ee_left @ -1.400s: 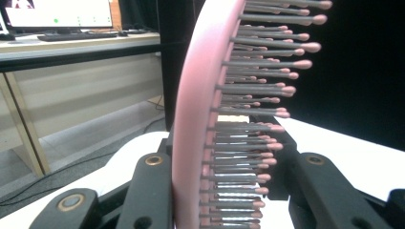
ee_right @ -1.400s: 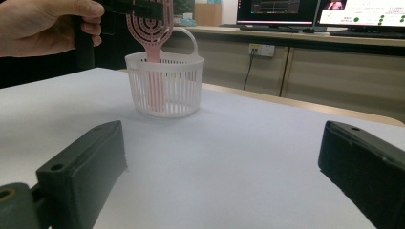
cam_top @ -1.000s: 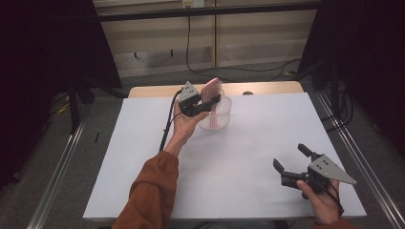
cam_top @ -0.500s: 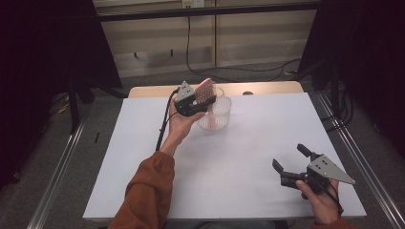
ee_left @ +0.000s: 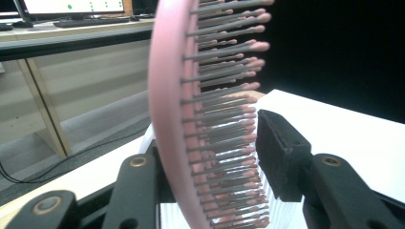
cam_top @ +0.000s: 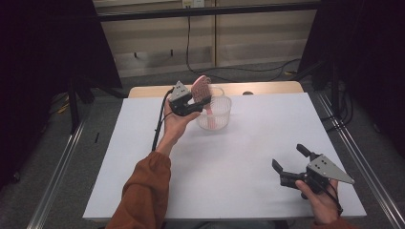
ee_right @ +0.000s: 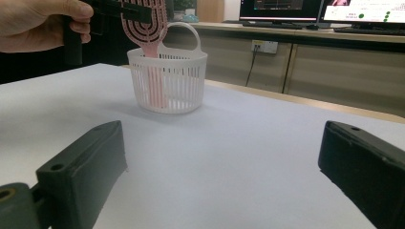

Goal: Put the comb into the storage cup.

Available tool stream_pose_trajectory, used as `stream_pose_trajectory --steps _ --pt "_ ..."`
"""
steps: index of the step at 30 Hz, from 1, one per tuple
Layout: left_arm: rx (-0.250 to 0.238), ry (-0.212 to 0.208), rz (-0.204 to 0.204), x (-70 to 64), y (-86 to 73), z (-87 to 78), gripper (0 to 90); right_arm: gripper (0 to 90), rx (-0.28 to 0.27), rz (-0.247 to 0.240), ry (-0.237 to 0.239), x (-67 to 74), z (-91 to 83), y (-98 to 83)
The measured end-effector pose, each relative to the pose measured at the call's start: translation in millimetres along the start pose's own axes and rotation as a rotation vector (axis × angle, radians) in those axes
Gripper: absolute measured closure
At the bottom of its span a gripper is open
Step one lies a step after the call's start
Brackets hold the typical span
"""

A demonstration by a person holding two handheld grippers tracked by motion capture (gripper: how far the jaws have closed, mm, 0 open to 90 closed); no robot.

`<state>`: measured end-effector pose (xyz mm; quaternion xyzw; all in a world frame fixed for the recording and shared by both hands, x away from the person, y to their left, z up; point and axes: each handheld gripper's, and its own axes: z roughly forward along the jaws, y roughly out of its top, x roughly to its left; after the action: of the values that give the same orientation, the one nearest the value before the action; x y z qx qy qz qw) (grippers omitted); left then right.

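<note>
Standing nearly upright, the pink hairbrush (cam_top: 202,90) is resting with its handle down inside the white slatted basket (cam_top: 215,113) near the far edge of the table (cam_top: 248,143), its bristled head rising above the rim and leaning slightly toward the left claw (cam_top: 199,101). Its long axis is running close to vertical, so the head is lying straight ahead of that claw and between its jaws; in the left gripper view the curved back (ee_left: 167,119) is passing just beside one jaw while the bristle tips (ee_left: 253,114) are reaching to the other pad, and those jaws have just been opening, with the brush head between them. Whether either pad is pressing on the brush I cannot tell, so the grip could be loosening or already off. The left hand (cam_top: 174,125) is sitting right at the basket, by far the nearer of the two. The right claw (cam_top: 289,160) is waiting well apart at the near right corner, its jaws standing wide with nothing between them, and its view is looking across bare table to the basket (ee_right: 168,81) and brush (ee_right: 145,24). The slats are veiling the handle's lower end, and the left gripper view is cutting off the top of the brush head.
</note>
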<state>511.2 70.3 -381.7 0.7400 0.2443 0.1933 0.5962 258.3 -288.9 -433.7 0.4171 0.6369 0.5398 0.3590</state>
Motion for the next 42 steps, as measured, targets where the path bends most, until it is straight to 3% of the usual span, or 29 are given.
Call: stream_pose_trajectory --steps 13,27,33,42 --pt "0.001 0.020 -0.050 10.2 -6.1 -12.2 57.7 1.8 0.000 0.000 0.002 0.1 0.6 -0.5" --pt "0.012 0.049 -0.042 19.0 -14.5 -23.7 52.7 2.0 0.002 -0.001 -0.005 -0.1 1.3 -0.7" --pt "0.016 0.062 -0.067 21.8 -19.7 -23.2 51.8 2.0 0.003 0.000 -0.002 0.1 1.7 -0.8" --pt "0.034 0.075 -0.060 22.3 -21.3 -19.9 46.0 2.0 0.004 0.000 0.002 -0.1 2.3 -1.2"
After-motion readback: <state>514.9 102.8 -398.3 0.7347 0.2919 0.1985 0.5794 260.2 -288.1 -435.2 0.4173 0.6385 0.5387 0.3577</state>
